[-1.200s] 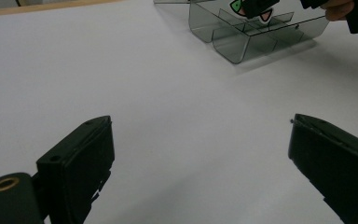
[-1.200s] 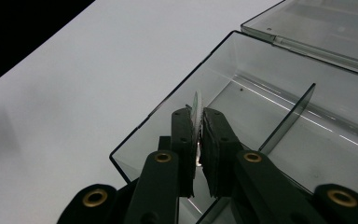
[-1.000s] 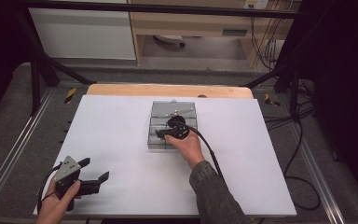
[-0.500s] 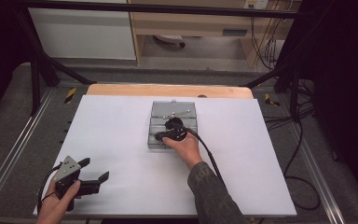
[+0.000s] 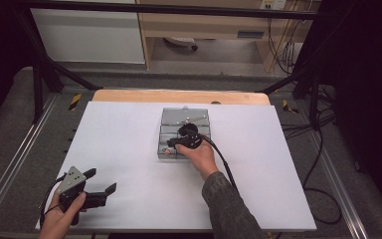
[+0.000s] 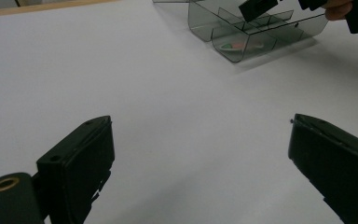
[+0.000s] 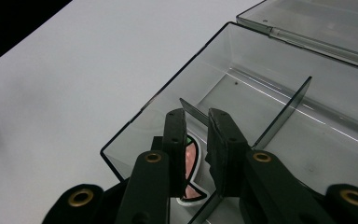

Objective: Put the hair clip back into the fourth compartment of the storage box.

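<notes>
One flat sticker [image 7: 192,161], pink and green with a black-and-white outline, lies on the floor of the near corner compartment of a smoky clear plastic organizer box [image 5: 169,130]; it also shows as a pink-green patch in the left gripper view [image 6: 237,45]. It looks thin, light and limp, probably paper or vinyl. It would likely slide on the smooth plastic floor, and with no raised edge it would be hard to pinch. A lift from one rim, or a push against a wall to curl an edge up, seems the likeliest hold.

In the right gripper view the right gripper [image 7: 199,140] hangs over that compartment with its jaws nearly closed, a narrow gap between them. Nothing visible is clamped, though the jaw tips hide part of the sticker, so I cannot tell whether they touch it.

Room is tight. A thin divider [image 7: 279,112] stands just beside the right-hand jaw, a shorter one rises behind the tips, and the box's front wall runs close on the other side. The walls look stiff but brittle, and the box is light enough that a sideways shove could shift it. Its lid [image 7: 317,23] lies open on the far side.

Around the box the white table [image 5: 129,149] gives wide free room. The left gripper [image 5: 101,183] rests well apart at the near-left corner, jaws spread wide and empty.
</notes>
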The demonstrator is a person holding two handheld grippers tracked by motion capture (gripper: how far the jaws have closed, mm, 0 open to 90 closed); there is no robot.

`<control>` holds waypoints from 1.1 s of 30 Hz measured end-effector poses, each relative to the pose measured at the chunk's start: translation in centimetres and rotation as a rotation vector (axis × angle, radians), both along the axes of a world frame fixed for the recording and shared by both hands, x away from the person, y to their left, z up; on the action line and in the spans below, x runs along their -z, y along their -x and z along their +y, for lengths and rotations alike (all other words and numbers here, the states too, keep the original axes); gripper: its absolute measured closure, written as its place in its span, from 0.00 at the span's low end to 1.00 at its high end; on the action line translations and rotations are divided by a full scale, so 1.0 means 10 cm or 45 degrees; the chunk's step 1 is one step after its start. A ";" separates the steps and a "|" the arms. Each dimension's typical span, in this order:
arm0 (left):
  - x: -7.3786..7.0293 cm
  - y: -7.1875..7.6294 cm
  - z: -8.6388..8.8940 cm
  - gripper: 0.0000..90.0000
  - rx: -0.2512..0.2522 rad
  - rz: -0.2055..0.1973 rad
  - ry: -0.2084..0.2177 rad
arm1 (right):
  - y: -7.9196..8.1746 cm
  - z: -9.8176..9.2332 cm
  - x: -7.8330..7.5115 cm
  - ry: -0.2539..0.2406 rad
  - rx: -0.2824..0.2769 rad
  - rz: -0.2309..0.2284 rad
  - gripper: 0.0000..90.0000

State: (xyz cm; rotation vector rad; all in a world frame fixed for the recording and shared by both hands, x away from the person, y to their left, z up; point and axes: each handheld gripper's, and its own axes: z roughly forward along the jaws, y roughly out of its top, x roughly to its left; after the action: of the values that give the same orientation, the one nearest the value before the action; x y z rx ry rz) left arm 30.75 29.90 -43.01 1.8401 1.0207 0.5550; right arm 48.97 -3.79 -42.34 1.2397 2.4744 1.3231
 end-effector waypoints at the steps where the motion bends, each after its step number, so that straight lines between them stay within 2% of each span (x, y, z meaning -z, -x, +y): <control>1: 0.00 0.00 0.00 0.07 -0.001 0.000 0.001 | 0.00 0.00 0.00 -0.005 0.001 0.001 0.86; 6: 0.00 0.00 0.00 0.08 0.001 0.001 -0.002 | 0.01 0.01 -0.03 -0.016 -0.010 -0.026 0.82; 10: 0.00 0.00 0.00 0.08 0.001 0.002 -0.002 | 0.03 0.02 -0.05 -0.028 -0.012 -0.070 0.73; 17: 0.00 0.00 0.00 0.07 -0.002 0.004 -0.001 | 0.03 0.01 -0.07 -0.031 0.013 -0.095 0.50; 22: 0.00 0.00 0.00 0.08 0.002 0.003 -0.003 | 0.02 -0.01 -0.10 -0.019 0.058 -0.124 0.27; 27: 0.00 0.00 0.00 0.08 0.000 0.002 -0.002 | 0.02 -0.02 -0.13 0.005 0.092 -0.161 0.10; 30: 0.00 0.00 0.00 0.08 -0.001 0.002 -0.002 | 0.03 -0.03 -0.15 0.018 0.081 -0.188 0.05; 33: 0.00 0.00 0.00 0.08 0.000 0.003 -0.002 | 0.04 -0.03 -0.17 0.035 0.085 -0.220 0.04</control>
State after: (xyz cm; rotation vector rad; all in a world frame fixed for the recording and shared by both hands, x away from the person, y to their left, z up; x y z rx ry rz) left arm 30.74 29.91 -43.03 1.8426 1.0222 0.5540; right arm 48.55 -4.12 -40.60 1.1392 2.3056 1.3151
